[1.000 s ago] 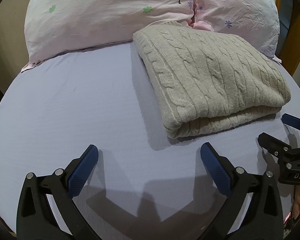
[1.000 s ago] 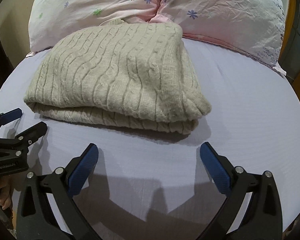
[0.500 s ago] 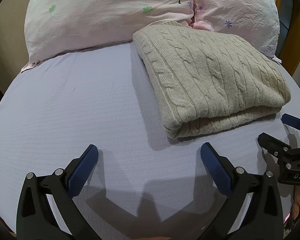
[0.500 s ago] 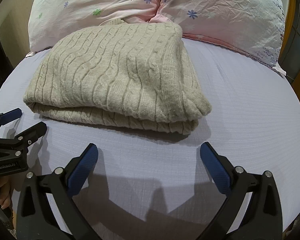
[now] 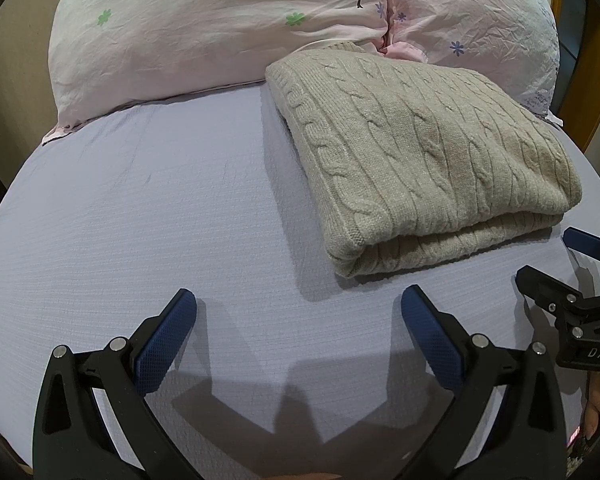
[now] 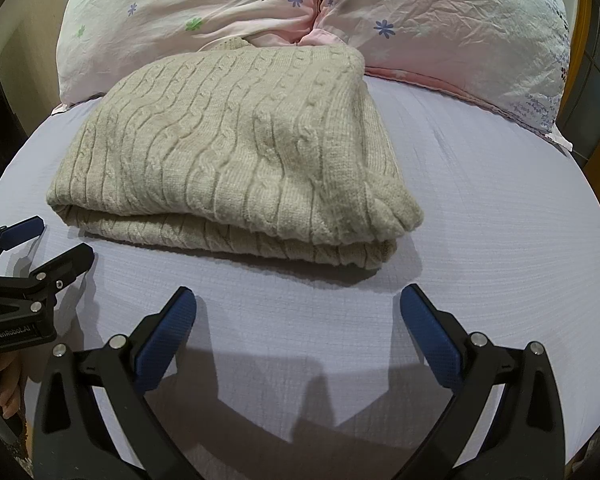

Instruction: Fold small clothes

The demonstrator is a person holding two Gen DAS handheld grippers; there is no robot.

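Note:
A beige cable-knit sweater [image 5: 420,160] lies folded into a thick rectangle on the lavender bed sheet [image 5: 140,220], its far end against the pillows. It also shows in the right wrist view [image 6: 236,152]. My left gripper [image 5: 298,312] is open and empty, low over the sheet in front of the sweater's left corner. My right gripper [image 6: 298,312] is open and empty in front of the sweater's right corner. Each gripper shows at the edge of the other's view: the right one [image 5: 572,264] and the left one [image 6: 32,244].
Two pink floral pillows [image 5: 220,28] [image 6: 440,32] lie across the head of the bed behind the sweater. A wooden bed frame [image 5: 588,80] stands at the right edge. Bare sheet [image 6: 500,200] lies on both sides of the sweater.

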